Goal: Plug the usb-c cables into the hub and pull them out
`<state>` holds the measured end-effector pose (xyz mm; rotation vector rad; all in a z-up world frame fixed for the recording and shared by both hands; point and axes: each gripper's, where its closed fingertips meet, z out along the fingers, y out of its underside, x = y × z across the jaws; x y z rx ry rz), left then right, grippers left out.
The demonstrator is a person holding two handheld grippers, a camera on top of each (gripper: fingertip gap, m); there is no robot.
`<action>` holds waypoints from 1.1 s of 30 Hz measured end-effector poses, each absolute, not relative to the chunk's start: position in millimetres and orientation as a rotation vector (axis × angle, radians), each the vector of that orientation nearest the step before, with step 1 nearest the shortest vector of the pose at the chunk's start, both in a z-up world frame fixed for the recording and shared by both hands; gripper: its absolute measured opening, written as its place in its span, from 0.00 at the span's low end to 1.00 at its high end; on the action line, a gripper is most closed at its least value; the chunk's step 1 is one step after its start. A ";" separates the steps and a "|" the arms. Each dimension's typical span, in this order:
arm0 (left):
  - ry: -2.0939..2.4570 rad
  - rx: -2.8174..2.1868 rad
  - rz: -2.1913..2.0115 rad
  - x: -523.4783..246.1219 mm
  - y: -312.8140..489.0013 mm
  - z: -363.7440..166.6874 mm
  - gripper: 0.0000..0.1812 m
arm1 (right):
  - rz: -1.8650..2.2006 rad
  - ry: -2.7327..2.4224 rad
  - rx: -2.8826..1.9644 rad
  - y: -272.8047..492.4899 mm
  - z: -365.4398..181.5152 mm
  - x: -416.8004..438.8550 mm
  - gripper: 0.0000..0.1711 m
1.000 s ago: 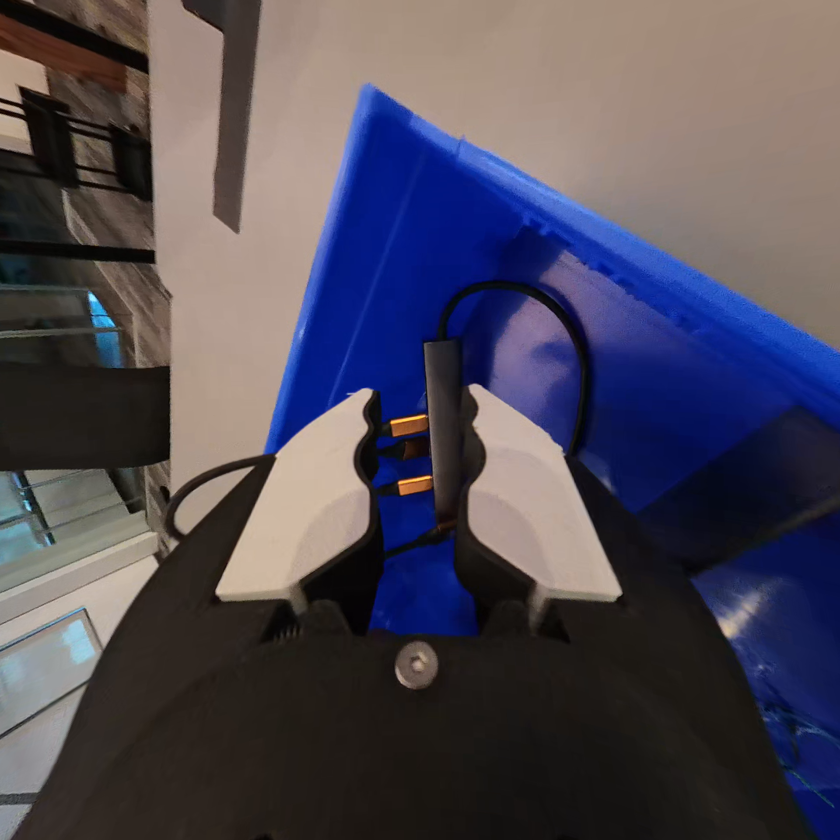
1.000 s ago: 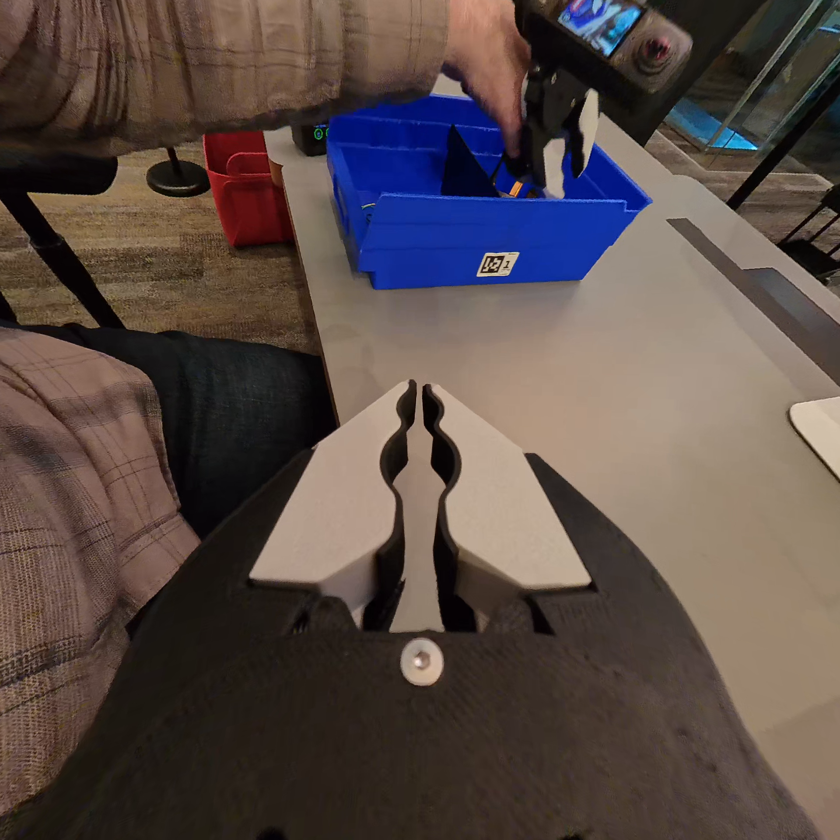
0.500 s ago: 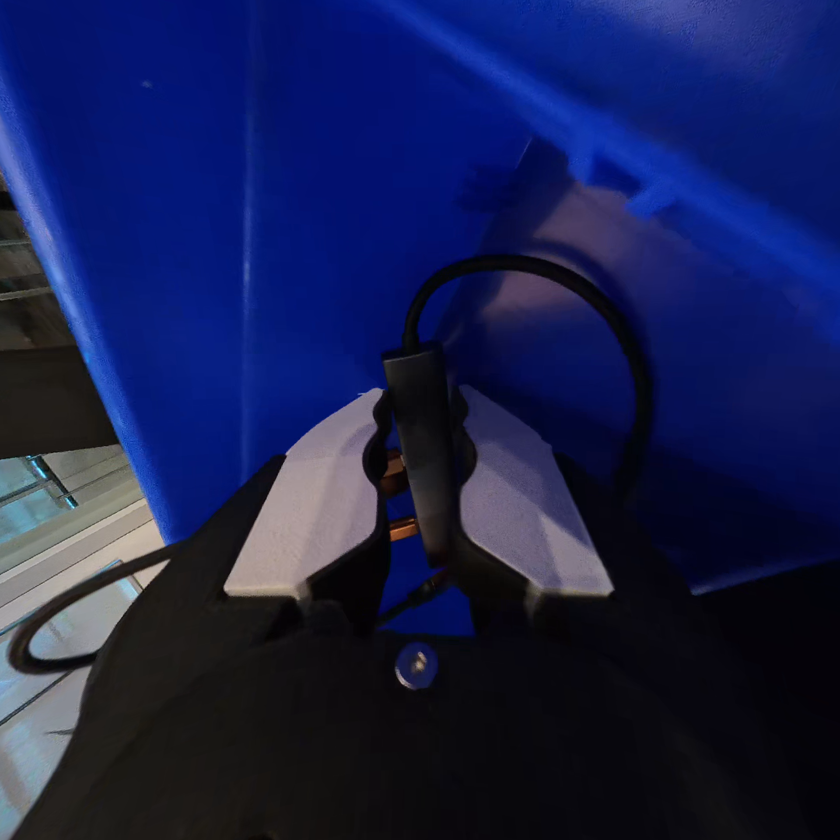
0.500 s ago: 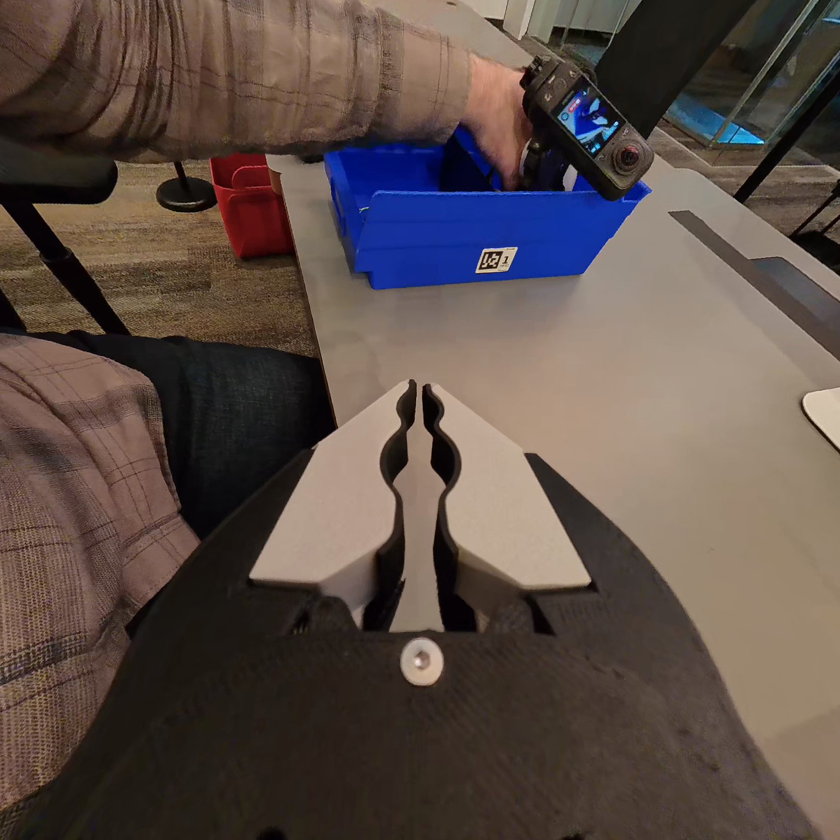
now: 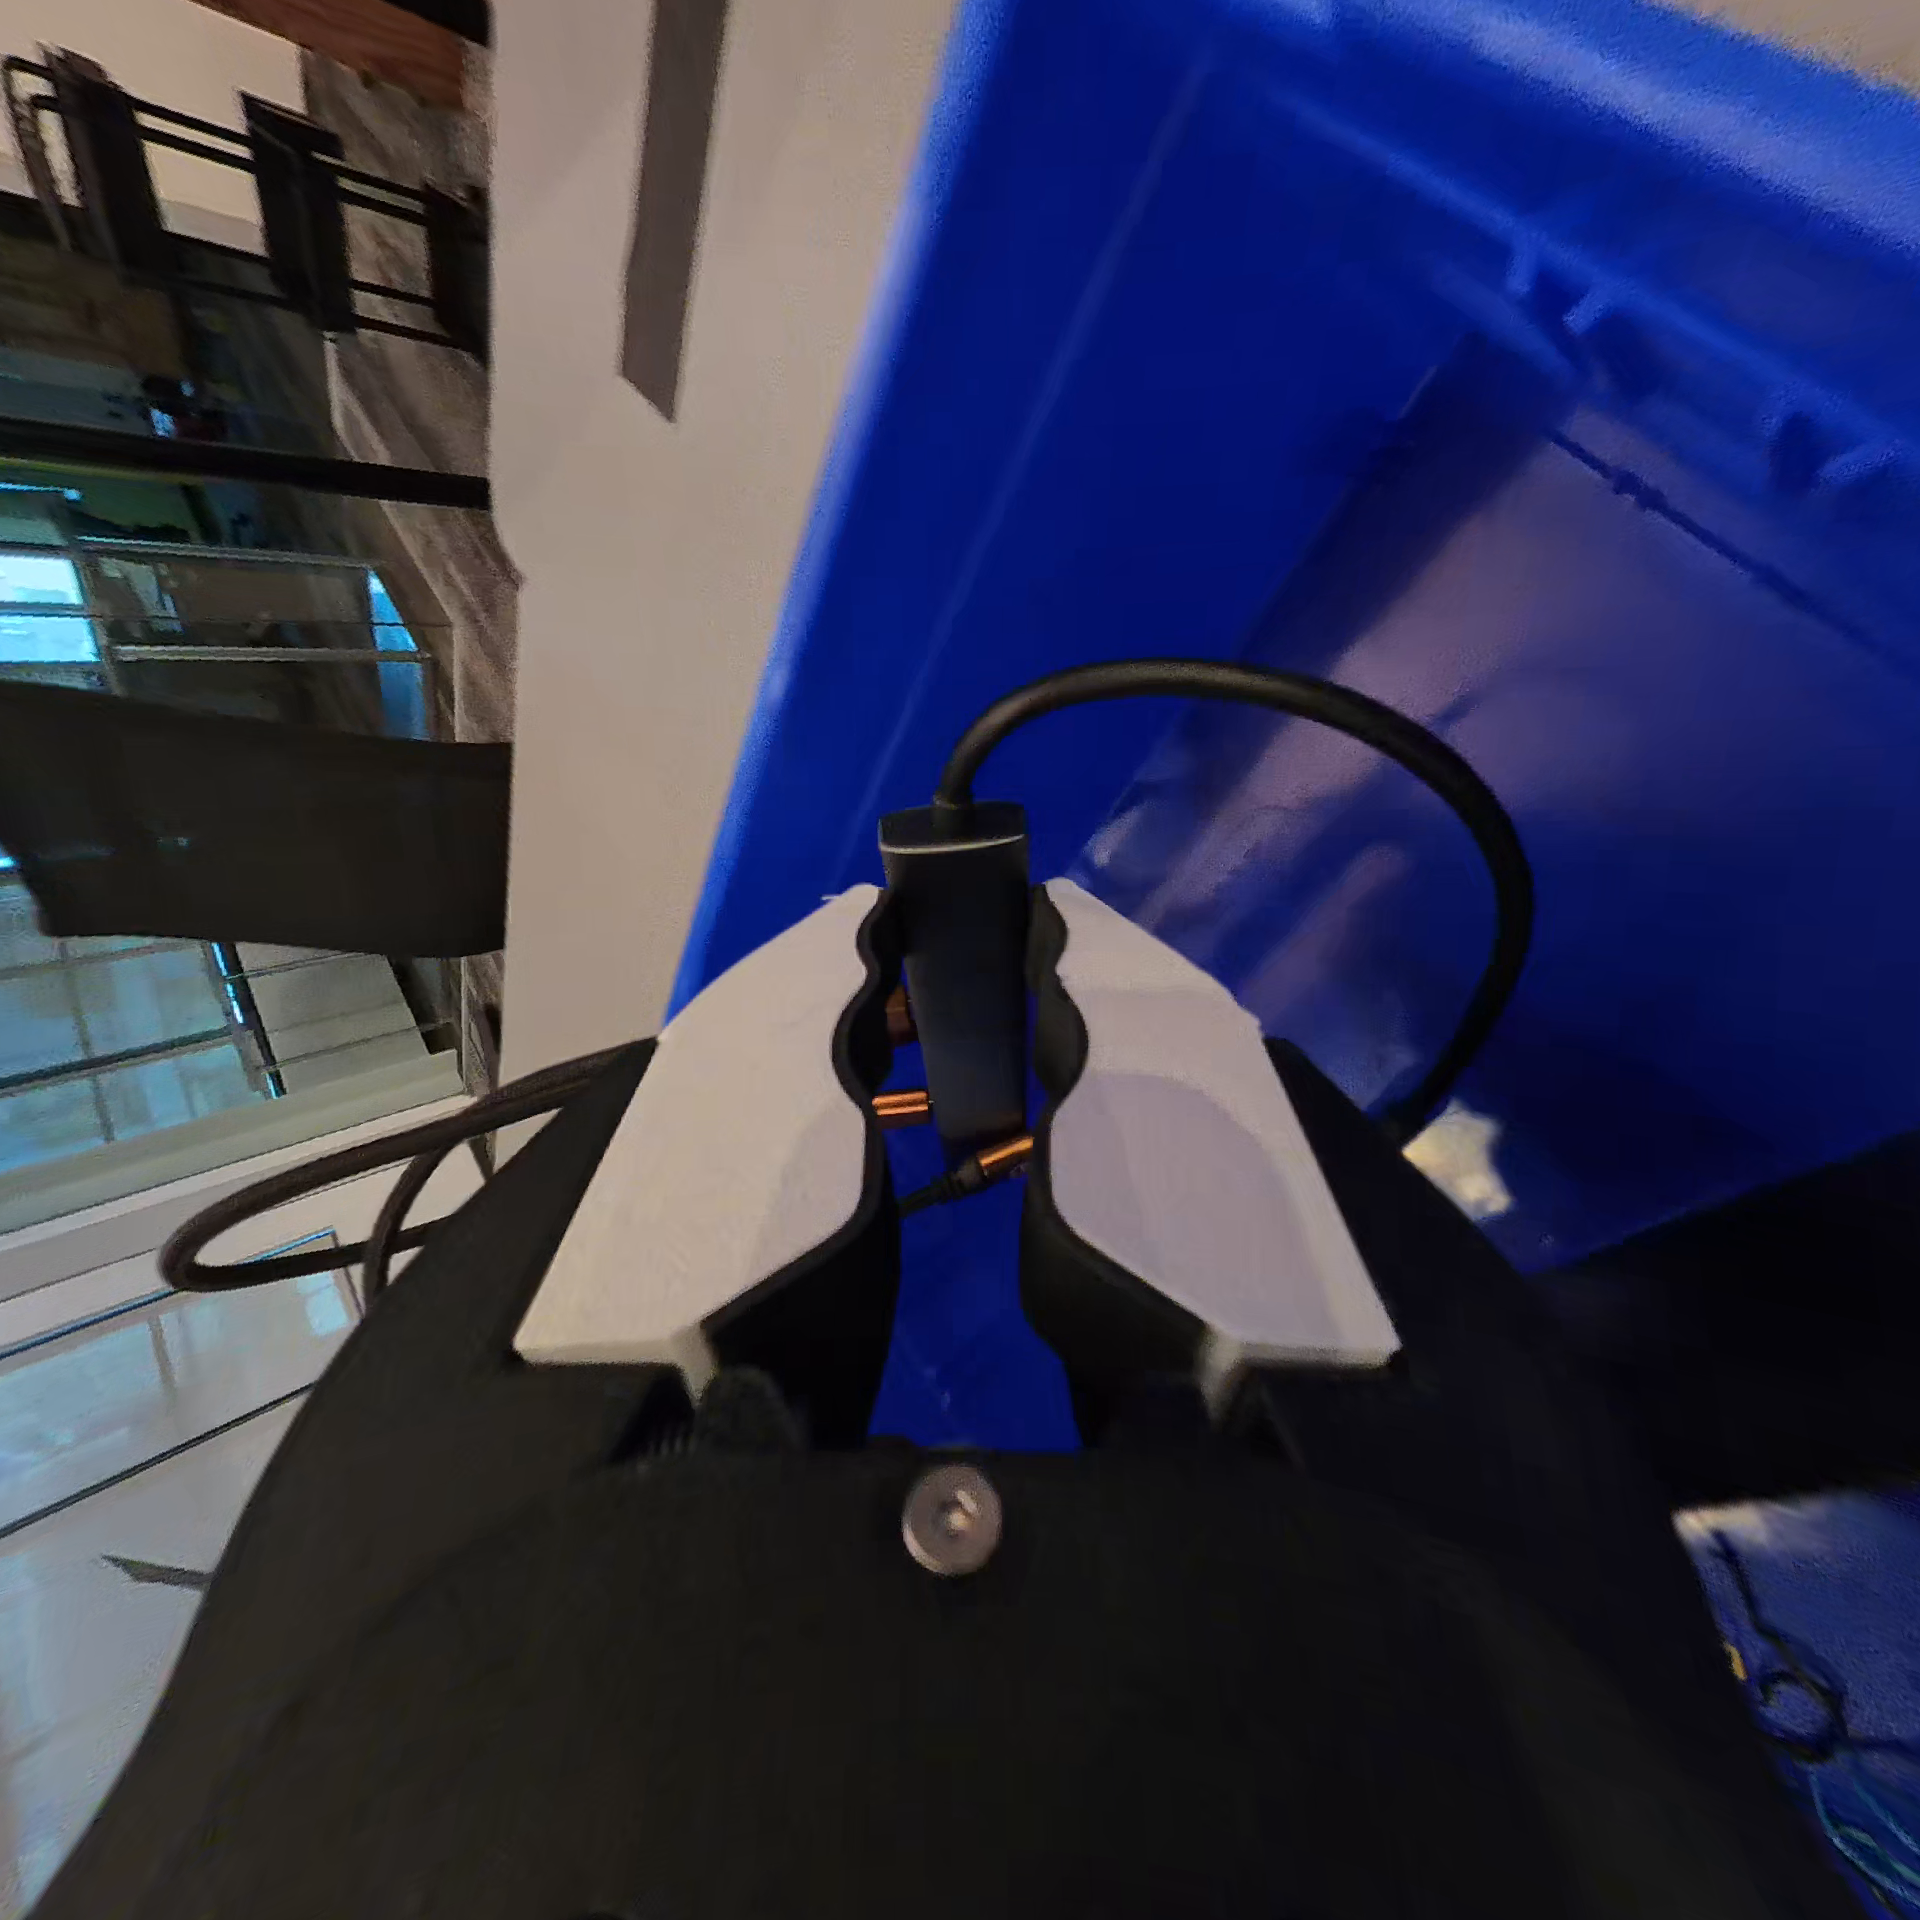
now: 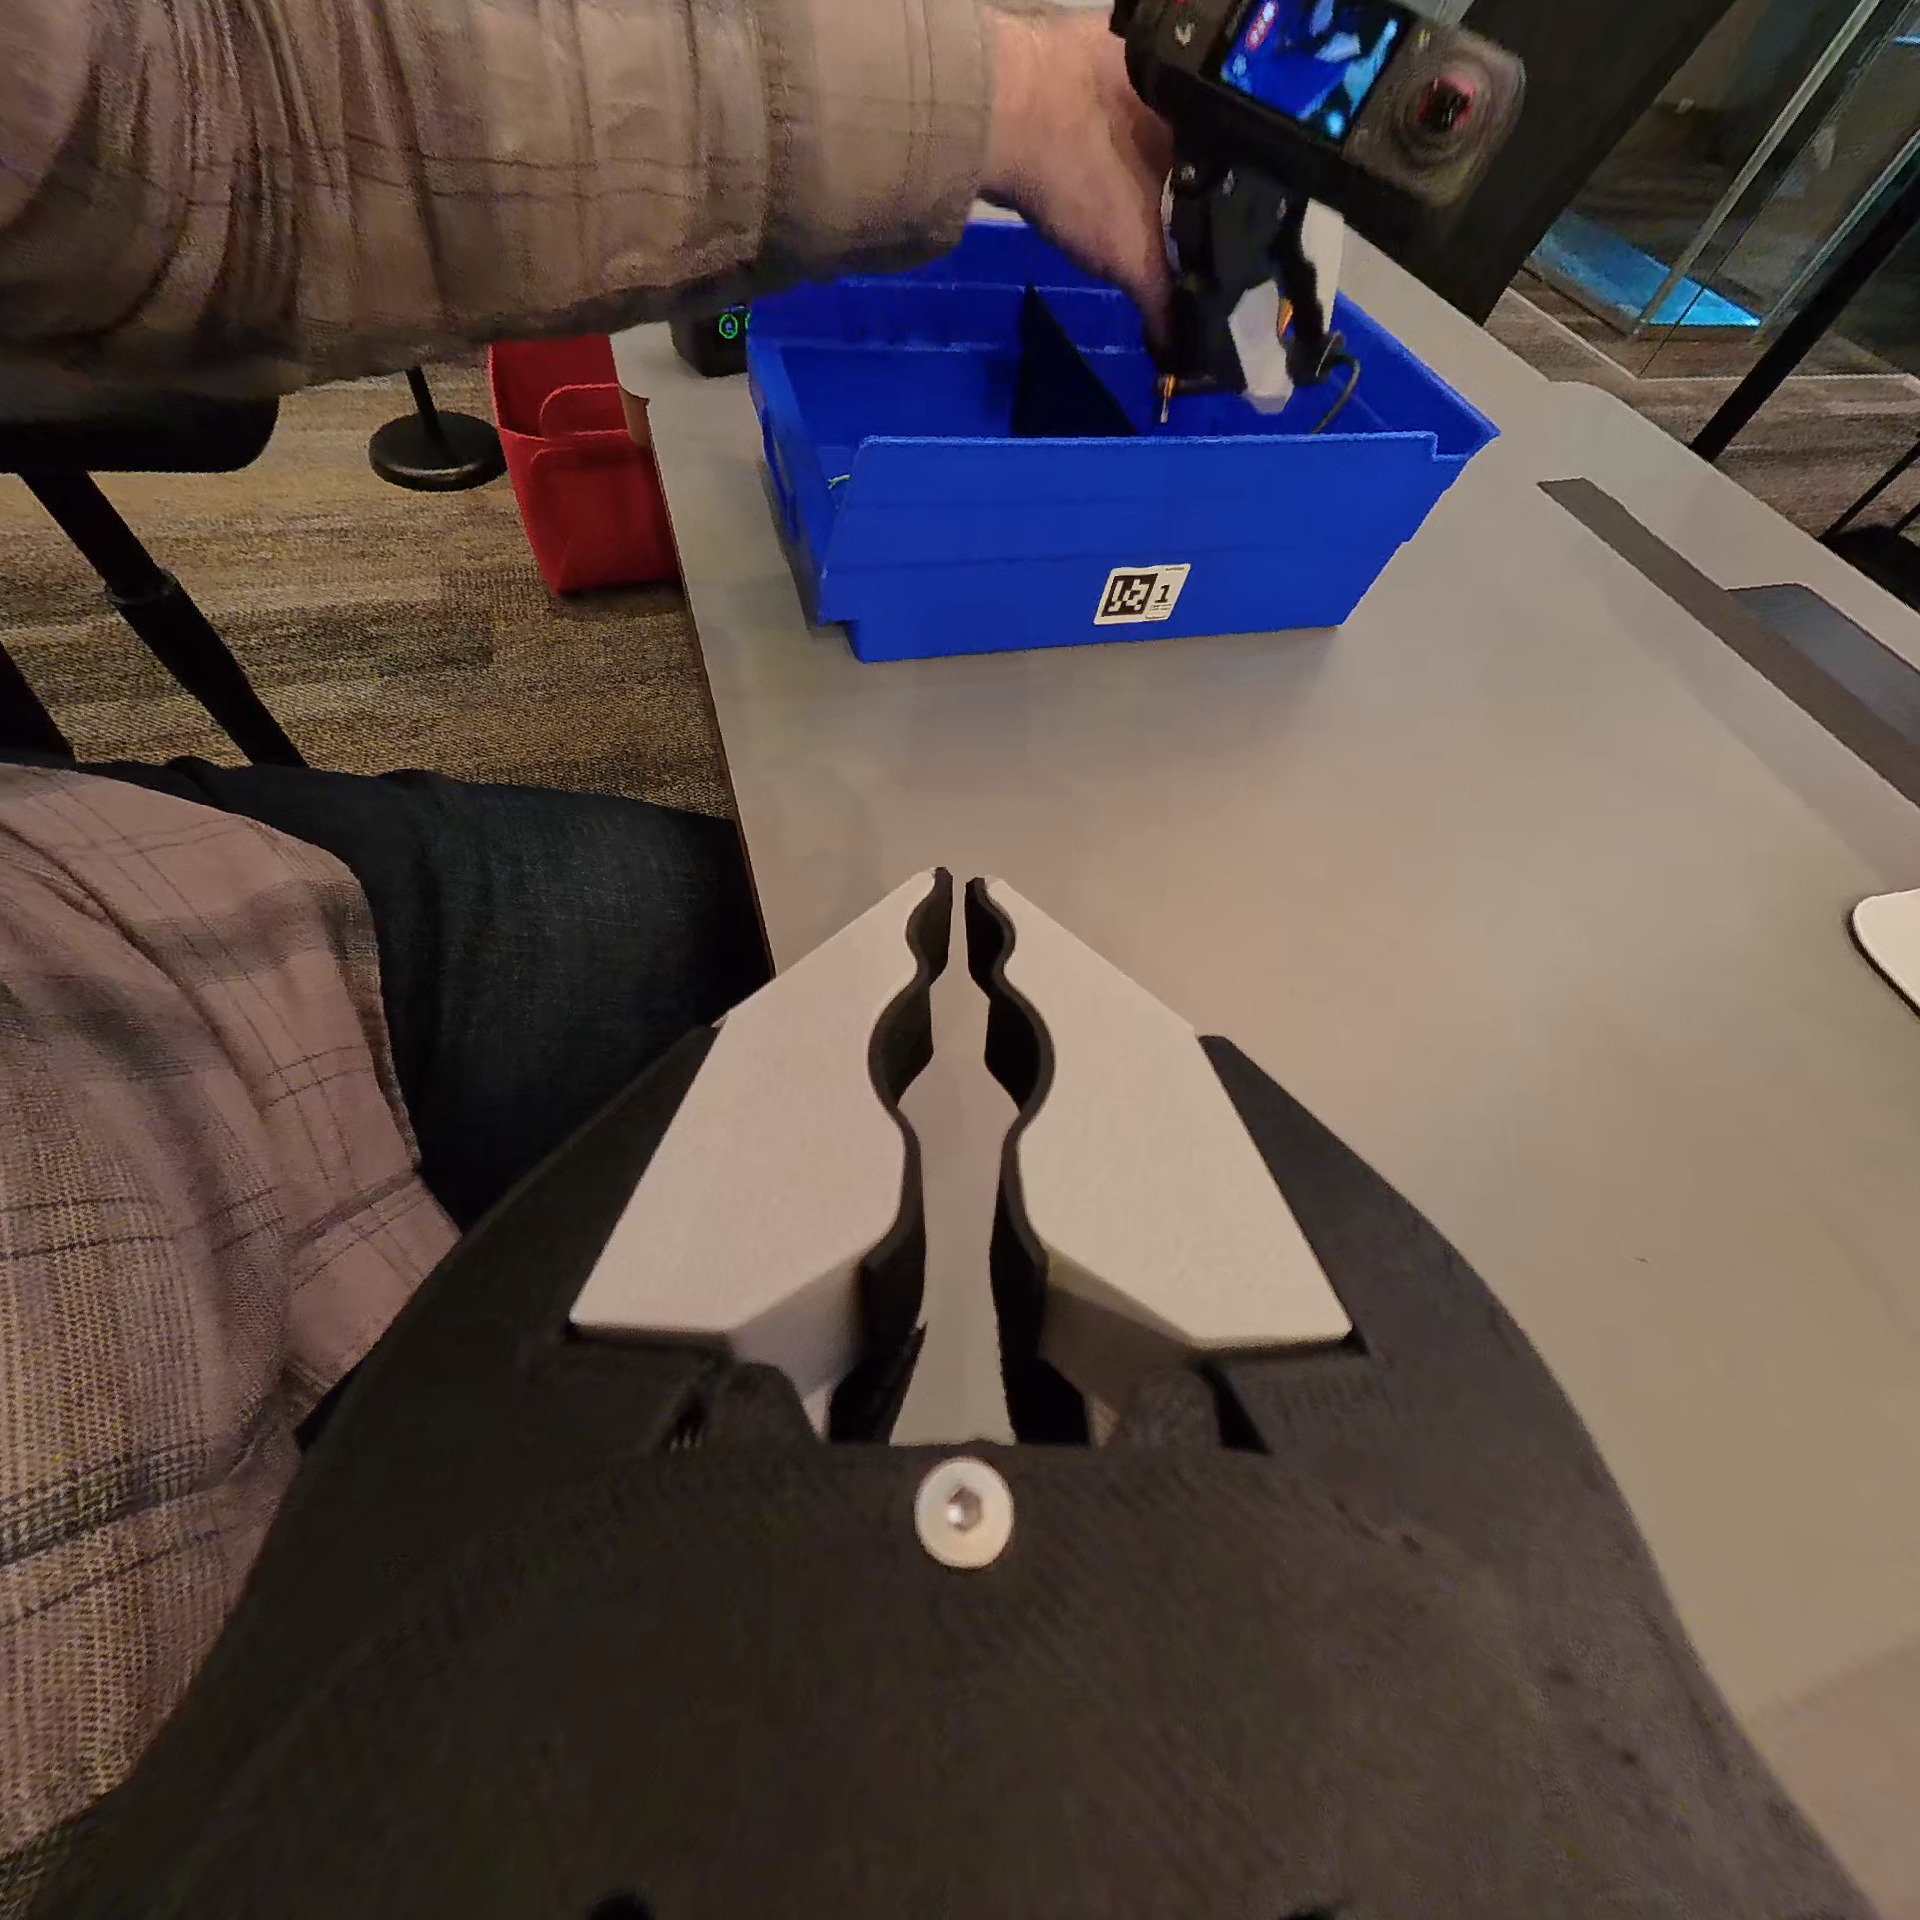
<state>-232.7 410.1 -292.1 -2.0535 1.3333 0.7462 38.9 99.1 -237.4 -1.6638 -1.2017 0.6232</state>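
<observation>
The hub (image 5: pixel 961 977), dark and slim, sits clamped between the fingers of the left gripper (image 5: pixel 958 935) above the blue bin (image 5: pixel 1195 436); copper-coloured plugs (image 5: pixel 900 1108) stick out of its side, and its black cable (image 5: pixel 1351 727) loops to the right.

In the right wrist view, the right gripper (image 6: pixel 957 891) rests over the grey table (image 6: pixel 1403 831), its fingers almost together and holding nothing. The left gripper (image 6: pixel 1262 369) hangs over the bin (image 6: pixel 1091 520).
</observation>
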 end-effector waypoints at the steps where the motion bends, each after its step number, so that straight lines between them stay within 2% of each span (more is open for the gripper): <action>1: 1.312 -2.037 0.747 -233.4 408.9 -283.8 0.13 | 0.622 -1.203 -1.663 98.9 -237.2 38.7 0.00; 9: 1.186 -1.933 0.734 -234.8 395.8 -227.6 0.13 | 0.606 -1.214 -1.655 96.7 -235.4 36.4 0.00; 33: 1.067 -1.776 0.672 -208.1 357.6 -146.4 0.13 | 0.571 -1.212 -1.617 93.0 -223.0 38.3 0.00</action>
